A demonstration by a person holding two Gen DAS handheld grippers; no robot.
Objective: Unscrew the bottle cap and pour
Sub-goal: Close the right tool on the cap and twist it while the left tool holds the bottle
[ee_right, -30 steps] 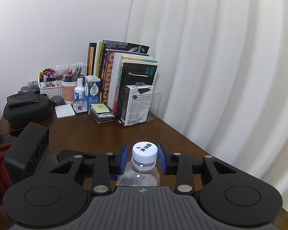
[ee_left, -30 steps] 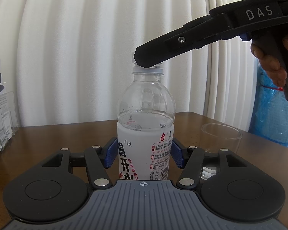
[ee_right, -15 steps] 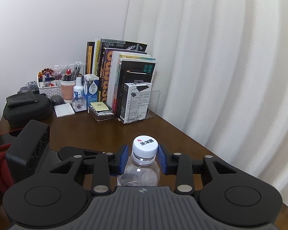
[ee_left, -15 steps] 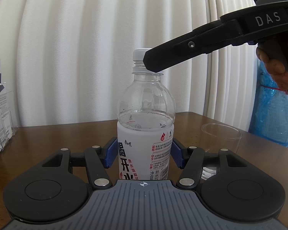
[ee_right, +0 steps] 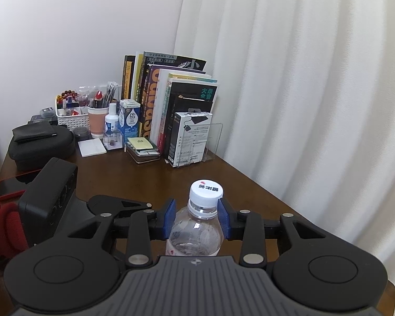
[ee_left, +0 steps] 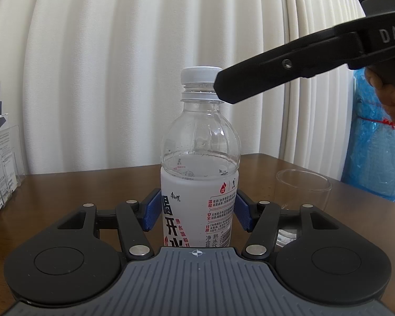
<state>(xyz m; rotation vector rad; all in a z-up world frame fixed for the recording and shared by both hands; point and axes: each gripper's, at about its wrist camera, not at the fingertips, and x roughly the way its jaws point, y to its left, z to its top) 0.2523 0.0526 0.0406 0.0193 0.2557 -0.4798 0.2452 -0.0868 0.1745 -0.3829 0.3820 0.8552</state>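
Left gripper (ee_left: 197, 212) clamped on the labelled body of a clear plastic water bottle with a white printed sleeve (ee_left: 199, 184), blue pads (ee_left: 152, 212) pressed flat against both sides of the sleeve. Bottle upright on the dark brown wooden table (ee_left: 92, 184), between the two grippers, partly filled with clear liquid up to just above the sleeve's top edge; shoulder and neck hold only air and a few droplets.

Right gripper (ee_right: 196, 217) tilted down over the bottle top, blue pads (ee_right: 169, 218) spread to either side of the neck just below the white ribbed screw cap (ee_right: 206, 193), small gaps visible on both sides, so released and gripping nothing. Cap seated on the neck, above the white tamper ring (ee_left: 198, 95); seen from the left wrist, one black finger of the right gripper crosses in front of the cap's right edge.

Just right of the bottle, behind the left gripper's finger, a clear drinking glass (ee_left: 302, 184), upright; contents cannot be told.

Farther back at the wall corner, a row of upright books (ee_right: 168, 100), a white slotted basket of small items (ee_right: 72, 115), a paper cup of pens (ee_right: 97, 117).
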